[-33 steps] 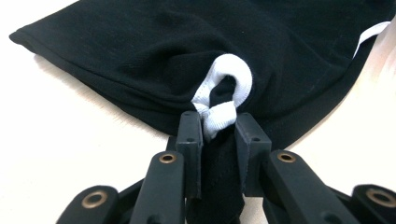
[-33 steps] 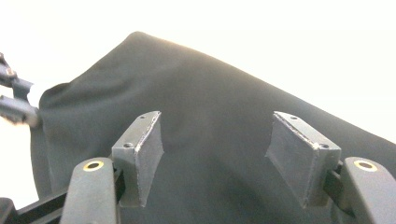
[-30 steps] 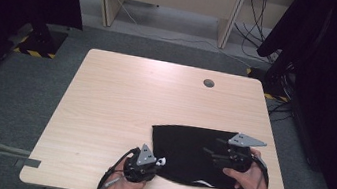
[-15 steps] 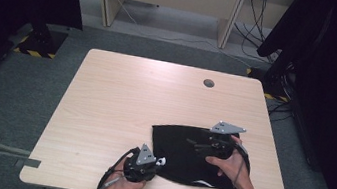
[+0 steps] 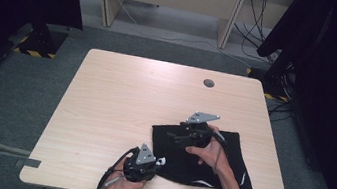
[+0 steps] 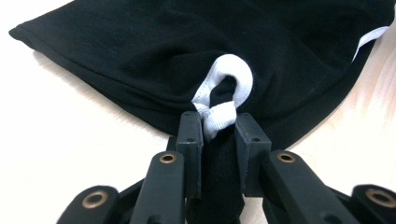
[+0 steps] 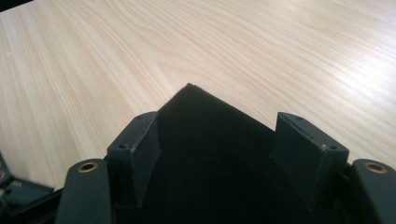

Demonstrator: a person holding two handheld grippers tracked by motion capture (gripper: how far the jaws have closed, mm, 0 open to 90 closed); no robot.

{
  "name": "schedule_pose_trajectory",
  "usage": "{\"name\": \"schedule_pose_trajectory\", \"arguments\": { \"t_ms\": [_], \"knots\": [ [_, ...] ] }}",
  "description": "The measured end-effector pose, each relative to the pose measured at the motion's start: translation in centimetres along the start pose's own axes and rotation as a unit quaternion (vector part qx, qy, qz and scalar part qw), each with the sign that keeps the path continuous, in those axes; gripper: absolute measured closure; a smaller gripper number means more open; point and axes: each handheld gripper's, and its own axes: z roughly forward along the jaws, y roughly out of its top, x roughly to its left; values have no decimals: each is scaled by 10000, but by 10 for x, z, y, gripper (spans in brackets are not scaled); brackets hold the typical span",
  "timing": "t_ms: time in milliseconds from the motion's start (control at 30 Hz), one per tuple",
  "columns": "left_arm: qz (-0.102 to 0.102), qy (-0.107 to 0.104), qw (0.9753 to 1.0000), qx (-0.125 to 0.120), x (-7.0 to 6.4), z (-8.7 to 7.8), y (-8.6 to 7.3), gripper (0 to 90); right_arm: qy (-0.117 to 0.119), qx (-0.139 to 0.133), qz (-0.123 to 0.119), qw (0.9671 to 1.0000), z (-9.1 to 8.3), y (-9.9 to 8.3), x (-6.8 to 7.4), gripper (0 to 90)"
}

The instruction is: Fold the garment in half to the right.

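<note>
Fabric is bunched between the jaws of my left gripper (image 6: 218, 135) — they are clamped on a fold of the black garment (image 6: 196, 51) together with a loop of its white trim (image 6: 224, 88), which bulges out just past the fingertips. In the high view that gripper (image 5: 159, 162) sits at the near edge of the table (image 5: 121, 92), at the garment's near-left corner, with my left hand (image 5: 123, 181) wrapped around it from below.

My right gripper (image 7: 219, 140) has its jaws spread wide, with nothing pinched between them. It hangs over the far-left corner of the garment (image 7: 205, 154); the black cloth lies between the two pads (image 7: 144, 144) and its pointed corner reaches out just beyond them onto bare wood (image 7: 233, 46). Whether the pads touch the cloth I cannot tell. From above, my right hand (image 5: 208, 153) holds this gripper (image 5: 175, 137) over the garment's far-left part, its grey plate (image 5: 203, 117) on top.

The garment (image 5: 227, 159) lies mostly flat on the near-right part of the table, a thin white stripe (image 5: 243, 175) showing near its right edge. A round cable hole (image 5: 208, 83) sits well apart, by the far edge.
</note>
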Motion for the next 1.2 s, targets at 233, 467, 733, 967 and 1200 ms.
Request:
{"name": "schedule_pose_trajectory", "arguments": {
  "t_ms": [233, 467, 733, 967, 1200],
  "knots": [
    [8, 13, 10000, 3, 0, 0, 0, 743, 59, 229, -149, 9996, 27, 11, 4, 364],
    [37, 29, 10000, 2, -1, 0, 0, 743, 131, 461, -369, 9982, 52, 22, 8, 400],
    [35, 23, 10000, 3, -1, 0, 0, 743, 136, 836, -606, 9946, 77, 19, 13, 511],
    [-12, -12, 10000, -6, 0, -1, -1, 756, 131, 879, -808, 9928, 75, 20, 13, 774],
    [-16, -6, 9999, -164, 3, -11, 5, 770, 233, 508, -687, 9961, 62, 28, 9, 821]
  ]
}}
